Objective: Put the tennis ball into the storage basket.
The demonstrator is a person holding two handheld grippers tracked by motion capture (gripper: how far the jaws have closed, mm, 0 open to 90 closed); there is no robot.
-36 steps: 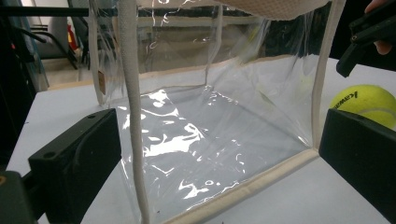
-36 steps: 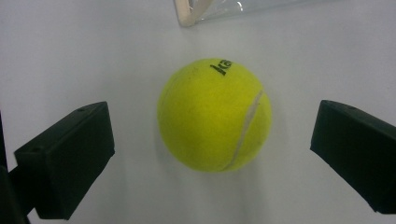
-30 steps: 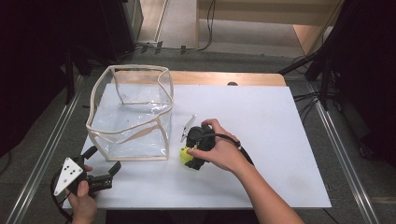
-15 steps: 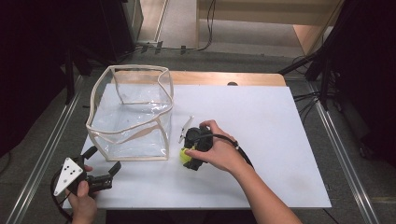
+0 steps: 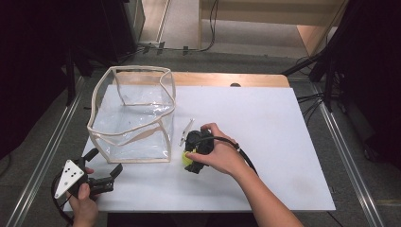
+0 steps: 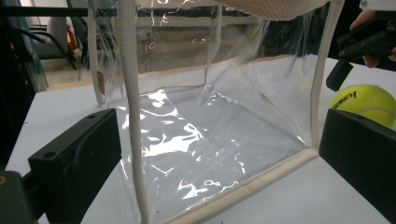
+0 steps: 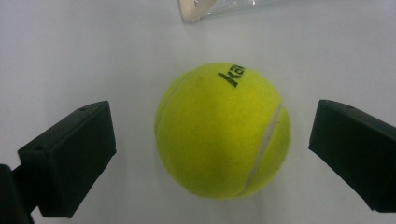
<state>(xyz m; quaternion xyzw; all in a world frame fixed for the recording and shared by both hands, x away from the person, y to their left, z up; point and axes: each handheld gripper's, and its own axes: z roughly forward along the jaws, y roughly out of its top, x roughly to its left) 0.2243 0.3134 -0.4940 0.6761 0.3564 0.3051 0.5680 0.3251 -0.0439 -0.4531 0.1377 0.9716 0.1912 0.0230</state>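
A yellow tennis ball [image 7: 222, 130] lies on the white table, just right of a clear plastic bag with cream trim [image 5: 132, 113]. My right gripper [image 7: 210, 154] hangs over the ball, open, with one jaw on each side and neither touching it. In the high view the ball [image 5: 187, 158] peeks out from under that gripper [image 5: 193, 158] and the hand that holds it. My left gripper [image 5: 105, 172] is open near the table's front left corner, facing the bag's near wall [image 6: 201, 140]. In the left gripper view the ball [image 6: 363, 103] lies at the right, beyond the bag.
A small pale clip-like item [image 5: 186, 131] lies on the table between the bag and my right hand. The white tabletop [image 5: 265, 123] stretches wide to the right. Metal rails [image 5: 345, 142] run along both sides of the table.
My right gripper has shifted slightly left and nearer over the ball. The left gripper has stayed in place.
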